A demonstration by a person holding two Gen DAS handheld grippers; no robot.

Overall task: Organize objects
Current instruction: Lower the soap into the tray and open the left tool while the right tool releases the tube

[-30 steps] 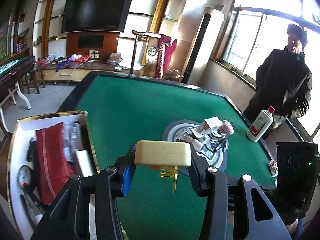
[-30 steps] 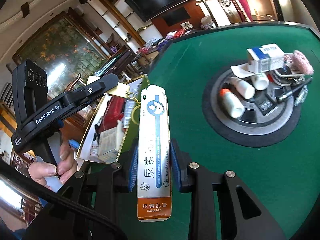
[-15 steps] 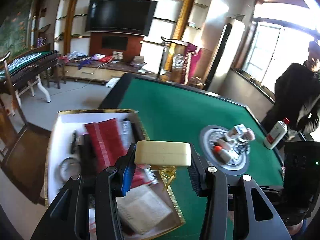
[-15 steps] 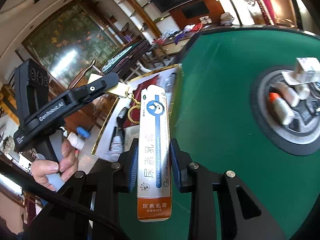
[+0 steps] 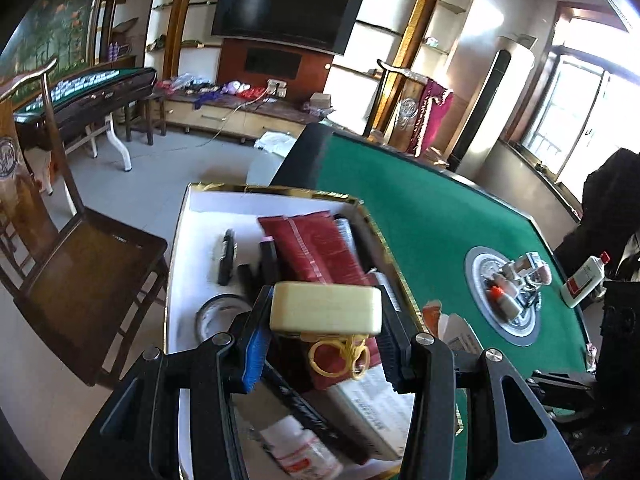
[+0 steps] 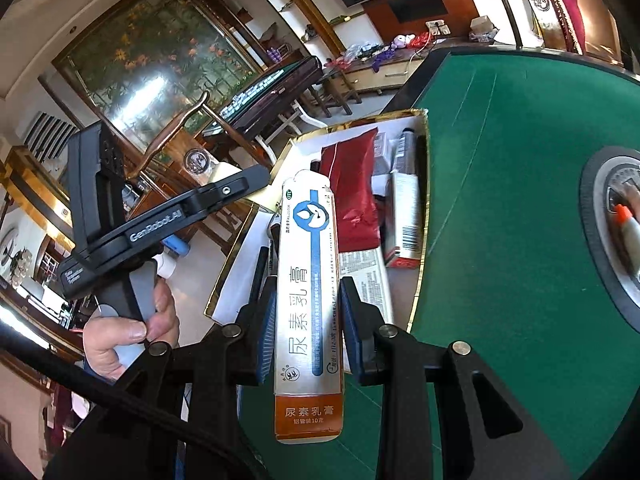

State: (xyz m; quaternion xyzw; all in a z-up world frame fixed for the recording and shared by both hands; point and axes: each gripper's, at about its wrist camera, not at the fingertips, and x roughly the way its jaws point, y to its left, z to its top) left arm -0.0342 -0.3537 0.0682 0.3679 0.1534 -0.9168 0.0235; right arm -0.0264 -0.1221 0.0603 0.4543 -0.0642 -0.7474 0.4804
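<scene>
We take the gold-rimmed box [image 5: 178, 240] as our landmark; it sits at the edge of the green table [image 5: 420, 216], partly over the floor side. It is already crowded: a red pouch [image 5: 316, 244] lies in its middle, a white carton [image 6: 406, 216] beside the pouch along the table-side wall, dark pens [image 5: 226, 256] on the other side of the pouch, and a small white bottle [image 5: 300, 452] in the near corner.

The right gripper [image 6: 306, 324] holds a long ointment carton [image 6: 308, 300] by its sides, the jaws narrow and pressing on it, above the near end of the box. We judge that this carton is long for the free space left. If it is let go flat, it may come to rest on the pouch or lean over the rim, and from there slide to the floor.

The left gripper [image 5: 324, 336] is closed on a cream-coloured block [image 5: 326, 306] with a golden ring [image 5: 340, 354] hanging under it, above the middle of the box. The block is held only near its ends, so a tilt could let it slip early. The ring may also catch on a pad at release and pull the block sideways.

Both grippers are over the same box and near each other, so we think they could knock together if they go down at once. A push on the overhanging side could tip the box.
</scene>
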